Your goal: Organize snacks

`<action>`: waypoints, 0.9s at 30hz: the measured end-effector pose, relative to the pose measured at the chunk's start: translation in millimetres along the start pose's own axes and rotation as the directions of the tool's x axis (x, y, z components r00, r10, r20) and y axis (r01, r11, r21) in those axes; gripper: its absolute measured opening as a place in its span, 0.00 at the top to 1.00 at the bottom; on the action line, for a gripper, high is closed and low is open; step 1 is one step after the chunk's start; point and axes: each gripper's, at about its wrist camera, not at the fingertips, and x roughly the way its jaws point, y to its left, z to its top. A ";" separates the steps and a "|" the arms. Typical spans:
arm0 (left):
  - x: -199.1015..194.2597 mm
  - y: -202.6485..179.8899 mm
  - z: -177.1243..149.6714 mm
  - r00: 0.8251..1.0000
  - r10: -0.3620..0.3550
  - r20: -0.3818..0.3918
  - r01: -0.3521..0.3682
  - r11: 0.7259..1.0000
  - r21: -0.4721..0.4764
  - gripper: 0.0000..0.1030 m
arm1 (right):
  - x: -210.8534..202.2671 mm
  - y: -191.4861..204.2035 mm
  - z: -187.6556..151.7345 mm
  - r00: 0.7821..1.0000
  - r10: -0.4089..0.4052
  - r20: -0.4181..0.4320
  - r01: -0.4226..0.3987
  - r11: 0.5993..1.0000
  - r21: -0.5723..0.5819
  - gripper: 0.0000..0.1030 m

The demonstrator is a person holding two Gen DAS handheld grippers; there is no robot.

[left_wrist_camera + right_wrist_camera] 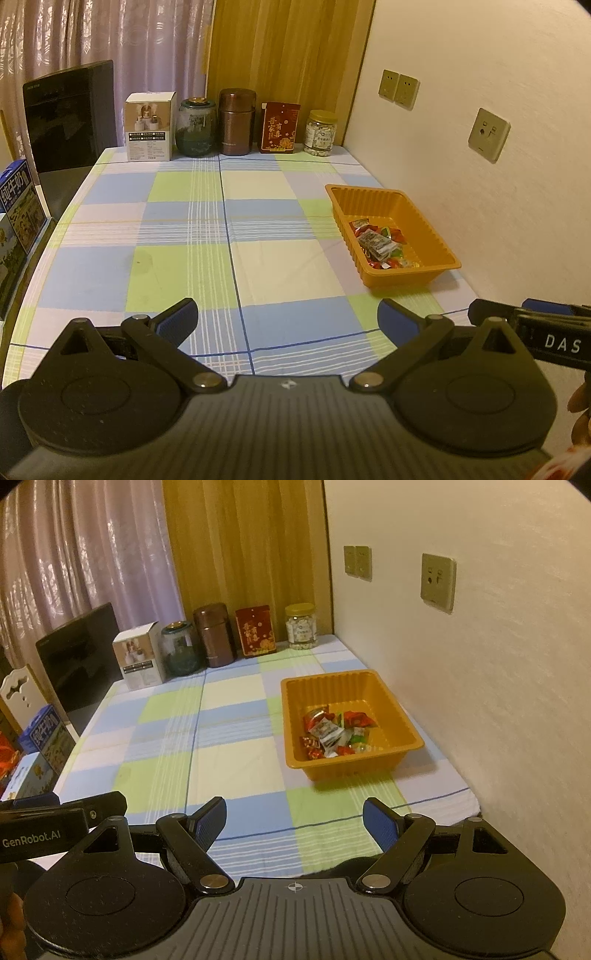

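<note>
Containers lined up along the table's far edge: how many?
5, left to right: white box, green glass jar, brown canister, red packet, and yellow-lidded jar nearest the wall. Nothing seems hidden behind them.

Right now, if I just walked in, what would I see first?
You would first spot the orange plastic tray near the wall on the checked blue and green tablecloth, with shiny wrapped candies heaped in its near end. Next, a row of containers along the far edge, like the red box with gold writing and the yellow-lidded clear jar.
</note>
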 end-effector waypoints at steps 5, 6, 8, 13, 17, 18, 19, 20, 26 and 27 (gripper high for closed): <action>-0.2 0.1 -2.1 1.000 0.007 0.004 -0.007 1.000 0.015 0.00 | 1.0 -1.1 -1.7 1.000 0.002 -0.003 -0.002 1.000 0.007 0.22; 0.1 -0.2 -2.7 1.000 0.006 0.003 -0.006 1.000 0.016 0.00 | 1.5 -1.7 -2.6 1.000 0.001 -0.004 -0.001 1.000 0.009 0.22; 0.8 -0.4 -3.1 1.000 0.003 0.001 -0.003 1.000 0.016 0.00 | 2.5 -3.4 -2.4 1.000 0.002 -0.004 -0.002 1.000 0.014 0.22; 2.3 -1.0 -3.4 1.000 0.002 -0.003 -0.002 1.000 0.017 0.00 | 2.5 -6.2 -3.3 1.000 -0.002 -0.001 0.002 1.000 0.027 0.22; 2.9 -2.0 -4.2 1.000 0.003 -0.007 -0.003 1.000 0.022 0.00 | 2.6 -6.8 -4.2 1.000 -0.002 -0.003 0.003 1.000 0.031 0.22; 3.0 -1.8 -4.4 1.000 0.003 -0.007 -0.003 1.000 0.022 0.00 | 3.1 -6.8 -4.2 1.000 -0.002 -0.004 0.002 0.999 0.032 0.22; 2.9 -1.8 -4.8 1.000 0.004 -0.007 -0.004 1.000 0.022 0.00 | 3.3 -6.9 -4.6 1.000 -0.003 -0.004 0.003 0.999 0.034 0.22; 3.4 -2.5 -5.1 1.000 0.004 -0.007 -0.004 1.000 0.023 0.00 | 3.4 -7.4 -4.6 1.000 -0.002 -0.005 0.003 0.999 0.034 0.22; 3.8 -2.9 -5.4 1.000 0.004 -0.008 -0.004 1.000 0.023 0.00 | 3.6 -7.4 -5.4 1.000 -0.002 -0.006 0.002 0.999 0.034 0.22; 3.9 -3.3 -5.8 1.000 0.005 -0.008 -0.004 1.000 0.022 0.00 | 3.7 -7.3 -5.4 1.000 -0.003 -0.006 0.003 0.999 0.033 0.22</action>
